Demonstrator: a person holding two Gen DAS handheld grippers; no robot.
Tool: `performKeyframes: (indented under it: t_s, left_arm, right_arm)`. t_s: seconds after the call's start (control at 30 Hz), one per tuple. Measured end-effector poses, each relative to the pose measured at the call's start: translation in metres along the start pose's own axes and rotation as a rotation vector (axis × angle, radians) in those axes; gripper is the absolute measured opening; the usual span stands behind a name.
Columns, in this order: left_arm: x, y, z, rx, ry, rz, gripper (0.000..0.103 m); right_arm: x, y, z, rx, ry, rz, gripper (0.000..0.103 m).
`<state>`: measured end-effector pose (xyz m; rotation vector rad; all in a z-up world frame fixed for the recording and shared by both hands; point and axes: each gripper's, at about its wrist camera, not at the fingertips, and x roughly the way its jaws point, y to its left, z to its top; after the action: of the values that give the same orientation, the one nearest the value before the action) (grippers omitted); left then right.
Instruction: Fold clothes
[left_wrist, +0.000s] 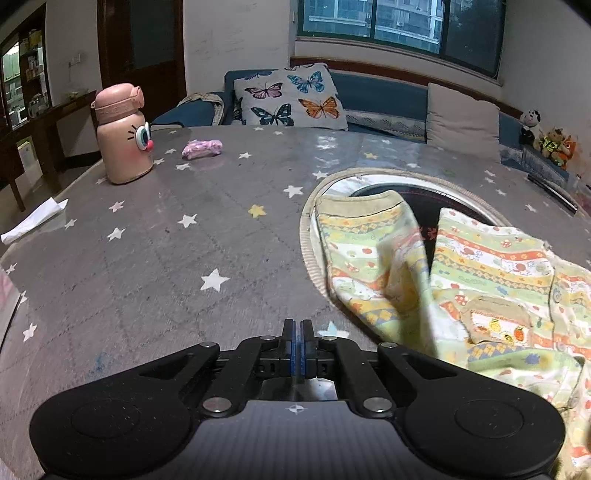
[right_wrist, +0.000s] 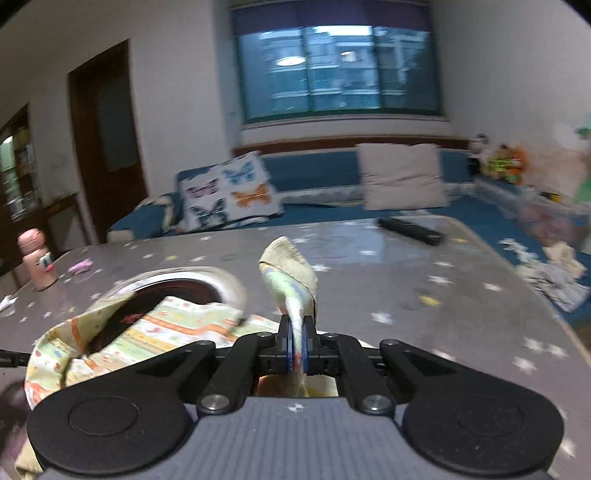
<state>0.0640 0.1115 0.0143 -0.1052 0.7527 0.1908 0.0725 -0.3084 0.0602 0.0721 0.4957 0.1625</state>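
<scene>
A small patterned garment (left_wrist: 476, 280) in yellow, green and orange stripes with beige cuffs lies rumpled on the grey star-print table (left_wrist: 155, 258), partly over a round inset. My left gripper (left_wrist: 297, 326) is shut with nothing between its fingers, just left of the garment's near edge. In the right wrist view my right gripper (right_wrist: 296, 325) is shut on a beige-cuffed end of the garment (right_wrist: 291, 273), which stands up above the fingers. The rest of the cloth (right_wrist: 159, 328) trails to the left over the round inset (right_wrist: 184, 284).
A pink cartoon bottle (left_wrist: 123, 136) and a small pink bundle (left_wrist: 202, 148) sit at the far left of the table. A white paper (left_wrist: 33, 219) lies at the left edge. A black remote (right_wrist: 410, 229) rests far right. A blue sofa with cushions (left_wrist: 291, 98) lies behind.
</scene>
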Motion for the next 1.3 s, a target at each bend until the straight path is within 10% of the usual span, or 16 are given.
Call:
performKeyframes:
  t_s: [0.2,0.33,0.7,1.3]
  left_arm:
    - [-0.011,-0.020,0.018,0.052,-0.062,-0.024,0.011]
    - [-0.009,-0.041,0.031,0.111,-0.090,-0.032,0.045]
    - [0.035,-0.072,0.044,0.243,-0.039,-0.042,0.051]
    - [0.083,-0.111,0.051,0.380,0.045,-0.030,0.046]
  right_arm:
    - [-0.034,-0.033,-0.032,0.065,0.037,-0.117,0.004]
    - [-0.048,-0.051,-0.055,0.118,0.085,-0.186,0.007]
    - [-0.067,-0.075,-0.063,0.094,0.059,-0.361,0.037]
    - [-0.013,-0.020,-0.046,0.025,0.093,-0.088,0.056]
